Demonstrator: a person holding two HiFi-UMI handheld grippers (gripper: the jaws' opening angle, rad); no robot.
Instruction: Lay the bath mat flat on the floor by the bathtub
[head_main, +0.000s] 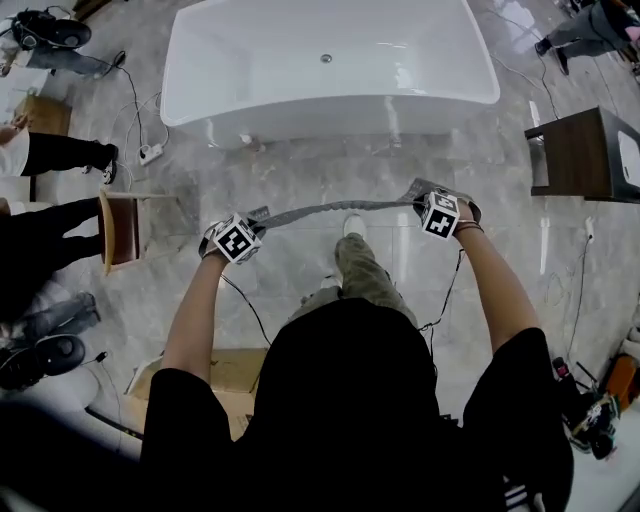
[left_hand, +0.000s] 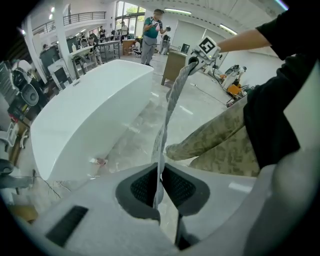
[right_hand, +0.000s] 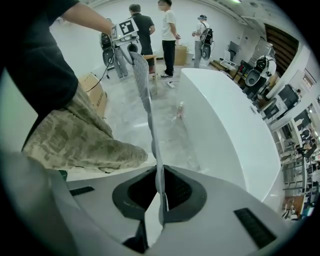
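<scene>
Both pairs of jaws are clamped on the bath mat, one at each end.

In the head view the left gripper (head_main: 237, 240) and the right gripper (head_main: 440, 213) are held out ahead of the person. The bath mat (head_main: 330, 210) is stretched between them as a thin grey band (seen edge-on from above, so how far it hangs down cannot be judged). Its long axis runs left to right, roughly parallel to the near side of the bathtub (head_main: 330, 70). A strip of bare floor (head_main: 300, 165) is left between the two. The right end is held slightly nearer the bathtub than the left. A shoe (head_main: 354, 225) is seen just beneath the band.

In the left gripper view the pads (left_hand: 172, 187) are pressed together on the mat's edge. From there the fabric runs straight away toward the other gripper. The bathtub lies on one side of it and the person's leg (left_hand: 220, 142) on the other.

In the right gripper view the same grip is shown, with the fabric pinched between the pads (right_hand: 175, 192) and the picture mirrored.

The mat is judged not yet laid. The coming descent turns on that long axis being kept parallel to the bathtub, with both ends lowered evenly and the shoe kept clear.
</scene>
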